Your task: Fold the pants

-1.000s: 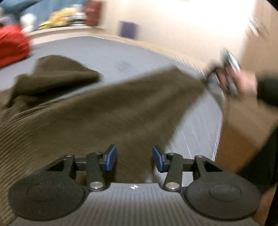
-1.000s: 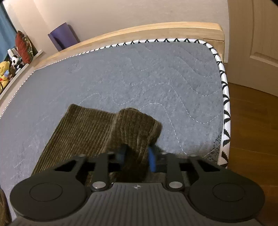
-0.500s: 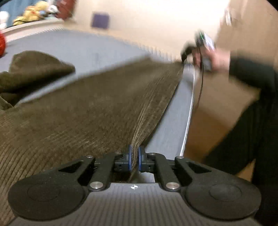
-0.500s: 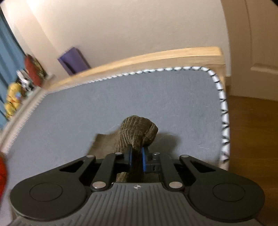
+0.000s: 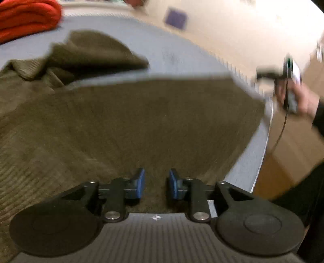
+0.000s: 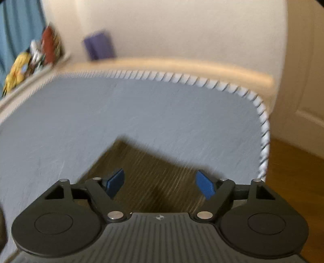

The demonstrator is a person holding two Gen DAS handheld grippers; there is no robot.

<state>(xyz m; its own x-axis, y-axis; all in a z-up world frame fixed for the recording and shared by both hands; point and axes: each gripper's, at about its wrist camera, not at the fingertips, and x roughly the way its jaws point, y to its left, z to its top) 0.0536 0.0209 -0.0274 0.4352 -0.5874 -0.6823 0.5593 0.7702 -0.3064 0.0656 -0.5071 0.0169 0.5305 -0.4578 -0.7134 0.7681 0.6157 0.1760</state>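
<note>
Mattress [image 6: 141, 121]: pants [image 5: 141, 121] now released.

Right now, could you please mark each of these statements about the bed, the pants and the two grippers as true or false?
1. The brown corduroy pants lie on a grey mattress. True.
2. The right gripper is clamped on a bunch of corduroy. False: its jaws are opening wide, and the cloth lies flat beneath them, unpinched.
3. A red bundle sits at the far corner in the left wrist view. True.
4. The left gripper is fully shut on the cloth. False: its blue pads stand apart, opening, with the pants below the gap.
5. The floor beside the bed is grey carpet. False: it is a wooden floor.
</note>
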